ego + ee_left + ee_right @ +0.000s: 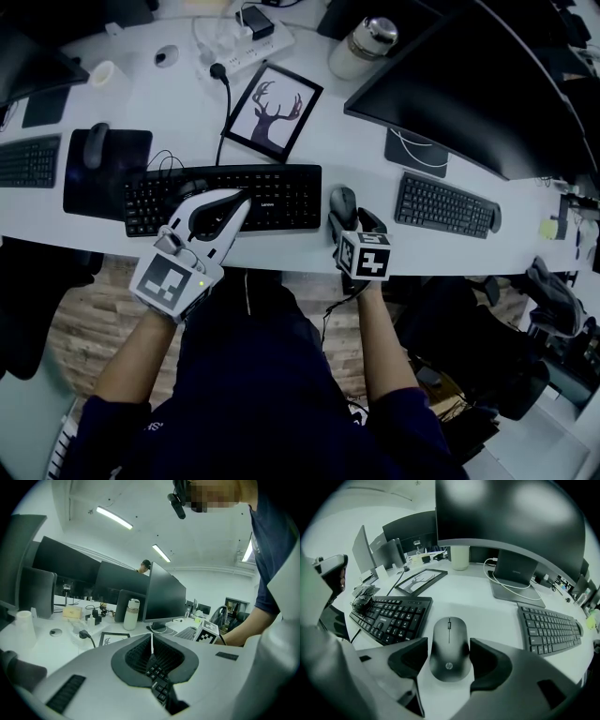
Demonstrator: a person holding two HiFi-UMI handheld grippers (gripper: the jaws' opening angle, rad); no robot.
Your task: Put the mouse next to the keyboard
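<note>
Mouse (449, 648) between released right tool (447, 651) jaws, beside middle keyboard (223, 198) of three; second mouse (95, 143) on pad (122, 183); left tool (151, 641) clenched.

Head view looking steeply down over desk (347, 150), left gripper view low, near level, across keyboard (157, 679), right gripper view close above mouse (449, 648), all three sharing keyboard and framed picture (112, 638).

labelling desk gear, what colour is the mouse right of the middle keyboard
Dark grey, nearly black mouse, best seen in the right gripper view.
</note>
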